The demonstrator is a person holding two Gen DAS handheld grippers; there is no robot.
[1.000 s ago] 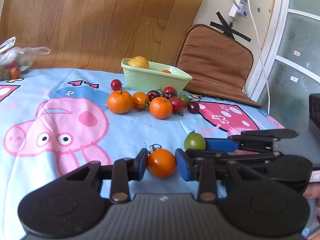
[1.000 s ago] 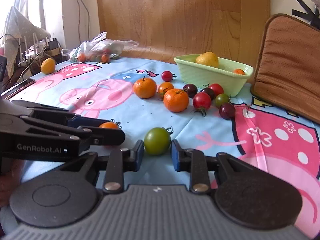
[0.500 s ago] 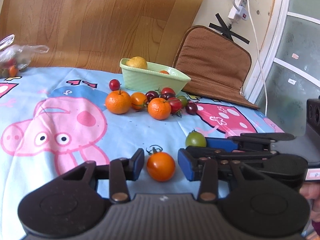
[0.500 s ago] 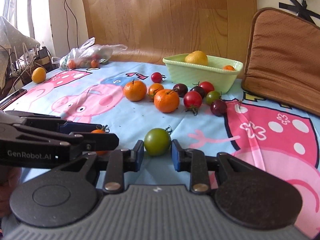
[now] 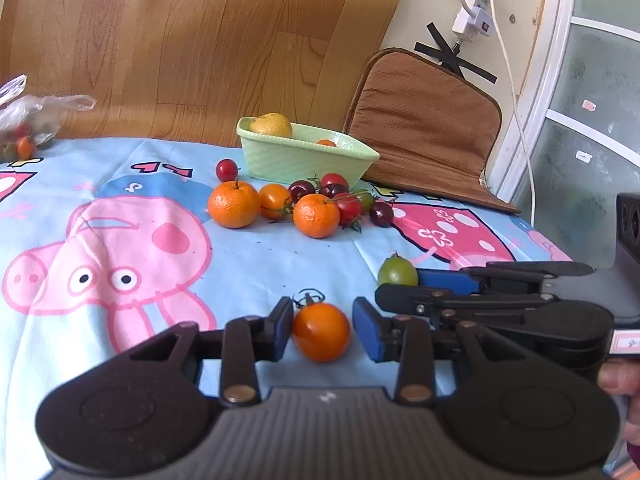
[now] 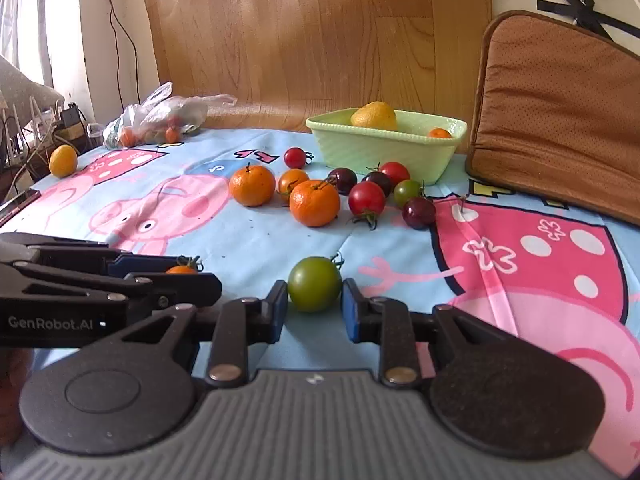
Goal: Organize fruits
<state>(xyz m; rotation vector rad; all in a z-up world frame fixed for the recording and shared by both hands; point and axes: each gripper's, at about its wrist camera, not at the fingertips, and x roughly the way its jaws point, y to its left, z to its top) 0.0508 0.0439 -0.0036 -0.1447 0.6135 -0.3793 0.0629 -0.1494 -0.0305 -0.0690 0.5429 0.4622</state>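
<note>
An orange tomato (image 5: pixel 321 331) lies on the cloth between the pads of my left gripper (image 5: pixel 322 330), which is open with gaps on both sides. A green tomato (image 6: pixel 314 283) lies between the pads of my right gripper (image 6: pixel 314 310), also open and just clear of it. The green tomato also shows in the left wrist view (image 5: pixel 397 272). A pale green bowl (image 5: pixel 280 158) at the back holds a yellow fruit (image 5: pixel 271 125) and a small orange one. Two mandarins (image 5: pixel 233 204) and several red, dark and green tomatoes lie in front of the bowl.
The table carries a blue and pink cartoon cloth (image 5: pixel 120 248). A brown cushion (image 5: pixel 424 128) leans at the back right. A plastic bag of fruit (image 6: pixel 160 120) and a lone yellow fruit (image 6: pixel 63 161) sit at the far left. A dark box (image 5: pixel 628 224) stands at the right.
My left gripper has opened wider around the orange tomato, which now lies loose on the cloth. My right gripper has opened slightly off the green tomato.
</note>
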